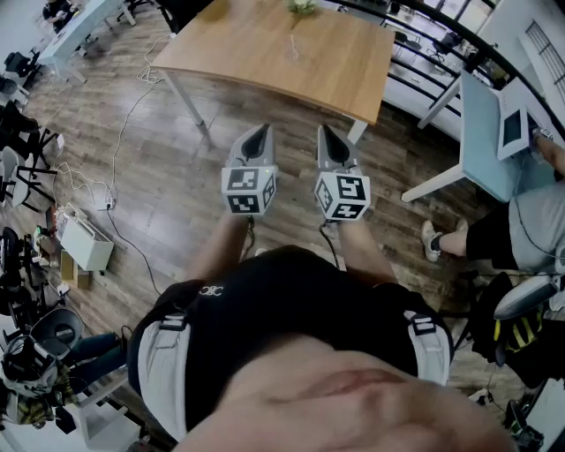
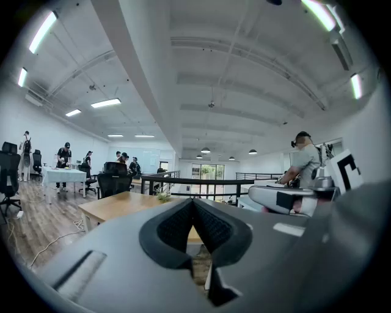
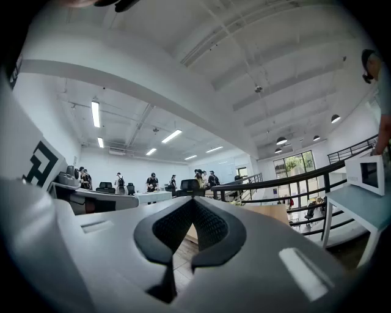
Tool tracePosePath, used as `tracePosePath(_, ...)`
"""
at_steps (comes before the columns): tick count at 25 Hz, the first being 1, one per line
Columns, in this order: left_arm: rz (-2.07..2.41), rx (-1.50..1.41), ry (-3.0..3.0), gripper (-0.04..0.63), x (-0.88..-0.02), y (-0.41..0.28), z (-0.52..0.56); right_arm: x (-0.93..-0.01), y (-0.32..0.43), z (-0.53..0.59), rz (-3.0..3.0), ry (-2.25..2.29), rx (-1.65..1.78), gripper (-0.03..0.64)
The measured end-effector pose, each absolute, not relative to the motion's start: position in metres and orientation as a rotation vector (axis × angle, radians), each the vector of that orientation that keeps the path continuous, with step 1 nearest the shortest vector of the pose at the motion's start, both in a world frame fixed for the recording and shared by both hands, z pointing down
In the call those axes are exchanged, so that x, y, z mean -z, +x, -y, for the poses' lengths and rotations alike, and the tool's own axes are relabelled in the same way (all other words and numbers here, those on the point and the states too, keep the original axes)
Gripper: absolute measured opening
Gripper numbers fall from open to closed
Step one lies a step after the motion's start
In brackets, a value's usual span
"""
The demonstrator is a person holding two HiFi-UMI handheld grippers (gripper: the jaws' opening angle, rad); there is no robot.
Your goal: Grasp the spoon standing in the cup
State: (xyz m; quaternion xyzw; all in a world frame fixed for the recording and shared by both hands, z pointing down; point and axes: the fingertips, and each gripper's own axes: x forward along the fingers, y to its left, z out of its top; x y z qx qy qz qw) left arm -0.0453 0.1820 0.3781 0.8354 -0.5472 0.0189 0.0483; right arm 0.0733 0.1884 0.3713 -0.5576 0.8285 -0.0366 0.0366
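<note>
No cup or spoon shows in any view. In the head view I hold both grippers side by side at waist height over the wood floor, pointing toward a wooden table (image 1: pixel 291 53). The left gripper (image 1: pixel 262 130) has its jaws closed tip to tip with nothing between them, as the left gripper view (image 2: pixel 193 200) also shows. My right gripper (image 1: pixel 323 131) stands the same way, and its pads meet with nothing held in the right gripper view (image 3: pixel 194 199). A small plant (image 1: pixel 302 5) sits at the table's far edge.
A white desk (image 1: pixel 481 132) with a seated person (image 1: pixel 521 221) stands at the right. A white box (image 1: pixel 84 240) and loose cables (image 1: pixel 124 124) lie on the floor at the left. A black railing (image 2: pixel 183 181) runs behind the table, and people stand far off.
</note>
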Motion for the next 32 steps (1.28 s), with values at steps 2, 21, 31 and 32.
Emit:
tracePosePath(2, 1.666, -0.049, 2.548, 0.012, -0.379, -0.045, -0.181, -0.374, 0.07, -0.188, -2.559, -1.712, 0.104, -0.002)
tracePosePath(21, 1.576, -0.012, 2.573, 0.012, -0.387, -0.112, -0.156, -0.378, -0.003, -0.171, -2.493, -1.839, 0.097, 0.0)
tracePosePath(31, 1.508, -0.032, 2.564, 0.012, -0.414, -0.132, -0.124, -0.401, -0.025, -0.14, -2.507, -1.87, 0.125, 0.0)
tracePosePath(32, 1.505, -0.04, 2.562, 0.012, -0.416, -0.129, -0.117, -0.403, -0.024, -0.132, -2.508, -1.867, 0.132, 0.0)
